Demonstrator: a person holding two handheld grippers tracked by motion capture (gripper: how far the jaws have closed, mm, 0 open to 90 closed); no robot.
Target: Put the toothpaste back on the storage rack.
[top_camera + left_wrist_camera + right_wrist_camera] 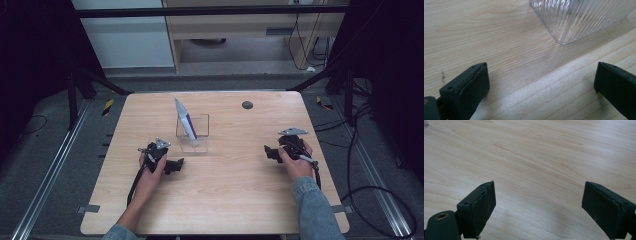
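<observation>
dark grey carpet and black framing surround a square table [215,200] of pale wood, its grain running in long wavy streaks, its corners rounded. metal rails lie in the floor on both sides, and black cables curl over the carpet at the right. behind the table stand a white panel and a light wooden cabinet. near the table's middle, toward the far side, sits a clear box [193,134], square in plan with rounded corners; in the left gripper view its wall [584,17] is finely ribbed and glassy. a slim pointed tube [186,121], white with a purple and dark band, stands tilted inside the box, its tip leaning up and to the left above the rim. a small dark round disc [247,105] lies flat near the far edge, well apart from the box. the left gripper [174,165], black and blocky with a grey three-cornered plate on top, rests low on the table just left of and nearer than the box; its jaws stand wide apart with only bare wood between the matte pads. the right gripper [270,152], held by a hand with a denim sleeve, sits well right of the box, jaws likewise spread wide and holding nothing, its rubbery pads [482,211] rough at the edges.
</observation>
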